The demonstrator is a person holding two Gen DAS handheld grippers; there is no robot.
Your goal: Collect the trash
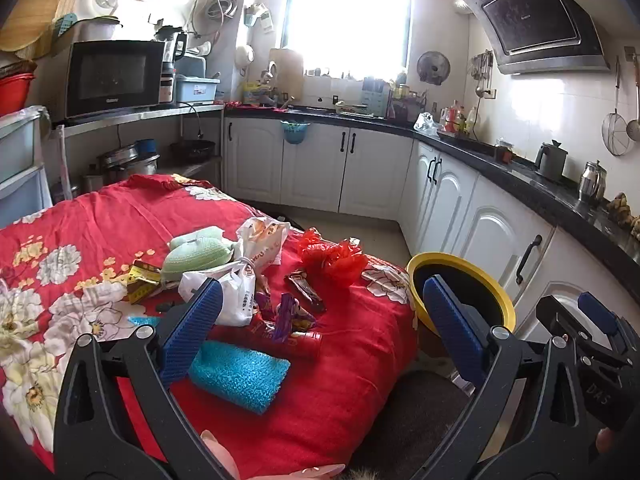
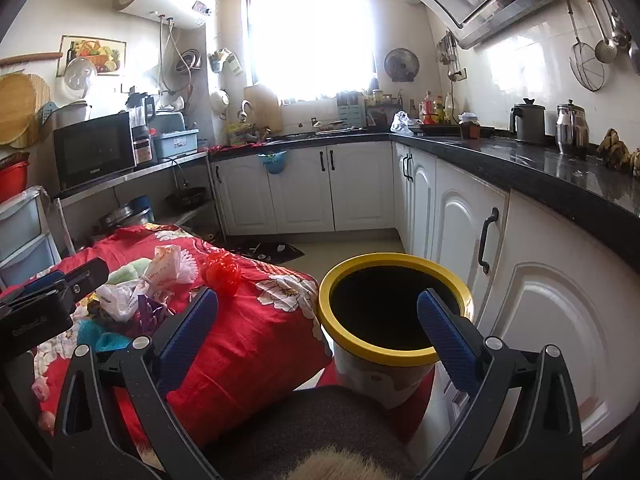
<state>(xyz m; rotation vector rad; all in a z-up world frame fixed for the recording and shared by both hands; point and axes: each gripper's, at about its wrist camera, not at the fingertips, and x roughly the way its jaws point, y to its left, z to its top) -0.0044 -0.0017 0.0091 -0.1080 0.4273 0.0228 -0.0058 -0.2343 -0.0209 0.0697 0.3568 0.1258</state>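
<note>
Trash lies on a red flowered cloth (image 1: 100,216): a white plastic bag (image 1: 236,292), a crumpled red wrapper (image 1: 336,260), a dark snack wrapper (image 1: 306,292), purple wrappers (image 1: 288,316), a gold wrapper (image 1: 140,280) and a printed bag (image 1: 264,240). A yellow-rimmed bin (image 2: 394,308) stands right of the cloth; it also shows in the left wrist view (image 1: 464,292). My left gripper (image 1: 320,332) is open and empty above the cloth's near side. My right gripper (image 2: 318,328) is open and empty, near the bin's rim.
A blue sponge (image 1: 240,376), a red tube (image 1: 296,340) and a green lidded dish (image 1: 196,256) also lie on the cloth. White cabinets (image 2: 460,220) under a black counter (image 2: 540,172) run along the right and back. A microwave (image 1: 114,78) sits at the left.
</note>
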